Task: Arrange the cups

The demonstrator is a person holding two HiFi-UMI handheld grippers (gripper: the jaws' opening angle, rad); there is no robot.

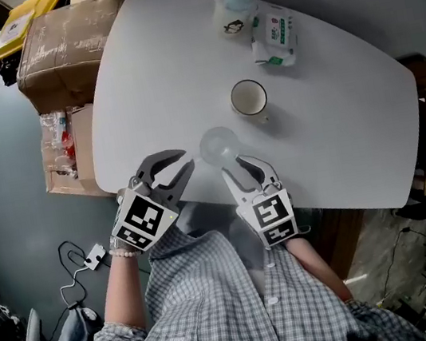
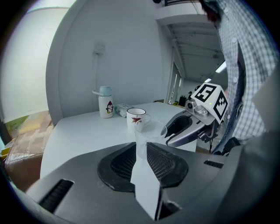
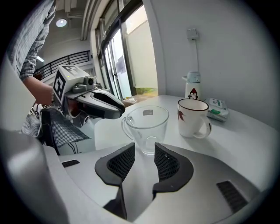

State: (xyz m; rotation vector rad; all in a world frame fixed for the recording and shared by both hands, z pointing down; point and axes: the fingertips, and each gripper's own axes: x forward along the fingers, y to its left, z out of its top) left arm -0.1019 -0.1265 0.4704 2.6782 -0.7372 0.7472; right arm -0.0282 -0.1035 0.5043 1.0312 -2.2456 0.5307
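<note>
A clear glass cup [image 1: 220,147] stands near the table's front edge, and a white mug [image 1: 248,97] with a red leaf print stands just behind it. My left gripper [image 1: 187,159] is left of the glass, open by a narrow gap with only tabletop between its jaws. My right gripper [image 1: 237,166] sits right behind the glass, open and empty. In the right gripper view the glass cup [image 3: 146,124] stands just beyond the jaw tips of my right gripper [image 3: 144,153], with the mug [image 3: 191,117] to its right. In the left gripper view the glass [image 2: 146,138] stands past the tips of my left gripper [image 2: 141,151].
A penguin-print bottle [image 1: 232,4] and a tissue pack [image 1: 275,34] lie at the far side of the white table [image 1: 351,126]. Cardboard boxes [image 1: 59,46] stand on the floor to the left, and cables [image 1: 80,269] lie below them.
</note>
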